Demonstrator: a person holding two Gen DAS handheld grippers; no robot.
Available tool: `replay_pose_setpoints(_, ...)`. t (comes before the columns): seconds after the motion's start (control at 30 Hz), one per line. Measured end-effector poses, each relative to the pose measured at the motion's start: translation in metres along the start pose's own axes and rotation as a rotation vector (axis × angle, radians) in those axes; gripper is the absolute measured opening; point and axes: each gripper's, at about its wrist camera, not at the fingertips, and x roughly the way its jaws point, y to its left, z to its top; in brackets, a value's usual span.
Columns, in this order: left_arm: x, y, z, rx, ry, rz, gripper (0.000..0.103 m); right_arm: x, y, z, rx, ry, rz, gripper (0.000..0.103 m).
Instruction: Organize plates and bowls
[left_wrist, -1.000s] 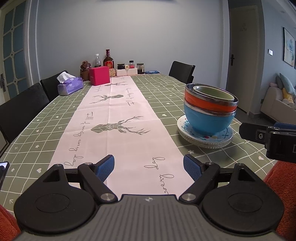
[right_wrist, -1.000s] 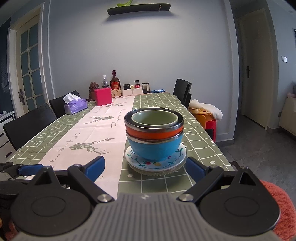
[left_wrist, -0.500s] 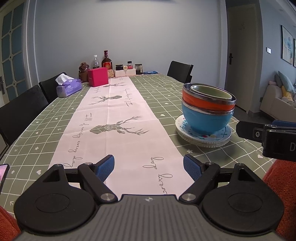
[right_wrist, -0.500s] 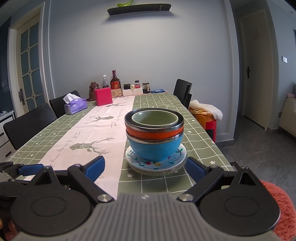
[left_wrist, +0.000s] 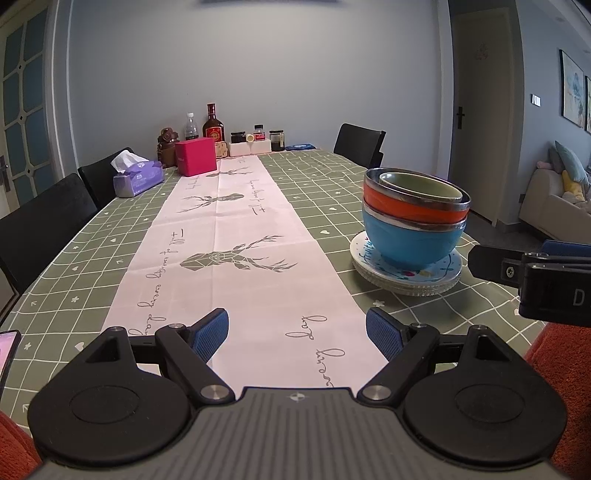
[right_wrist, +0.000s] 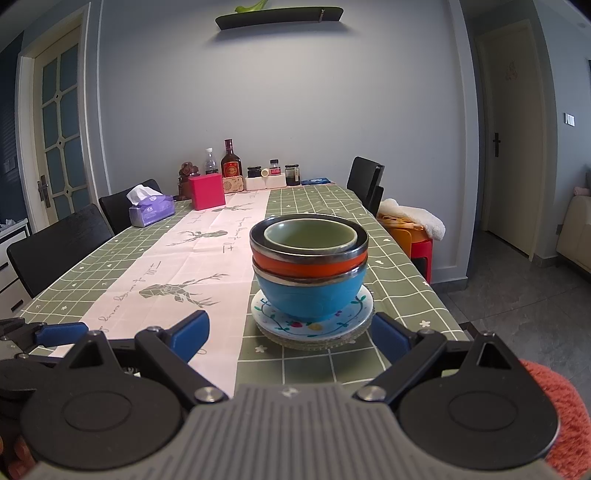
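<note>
A stack stands near the table's right edge: a small green bowl (right_wrist: 309, 235) nests in an orange bowl (right_wrist: 309, 264), which nests in a blue bowl (right_wrist: 310, 297), all on a pile of patterned plates (right_wrist: 312, 328). The same stack of bowls (left_wrist: 413, 218) and plates (left_wrist: 406, 275) appears at the right of the left wrist view. My right gripper (right_wrist: 290, 334) is open just in front of the plates, holding nothing. My left gripper (left_wrist: 297, 332) is open over the pink table runner (left_wrist: 236, 243), left of the stack, and it is empty.
At the far end of the table stand a red box (left_wrist: 195, 157), a purple tissue pack (left_wrist: 138, 177), bottles (left_wrist: 213, 123) and jars (left_wrist: 276, 140). Black chairs (left_wrist: 44, 225) line the left side, another chair (left_wrist: 360, 147) the right. A phone (left_wrist: 7, 354) lies at the near left edge.
The left gripper has shifted slightly, so the stack sits a little lower and further left in its view. The right view is unchanged. Both grippers stay open.
</note>
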Motion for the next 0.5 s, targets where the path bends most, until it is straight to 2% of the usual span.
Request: replay_pose_setpoints(0.5,-0.0039,-0.0033,-0.0008,0.010,-0.018,0.019,0.099,0.0005,0.0004,0.0002,-0.005,0.002,-0.001,0.093)
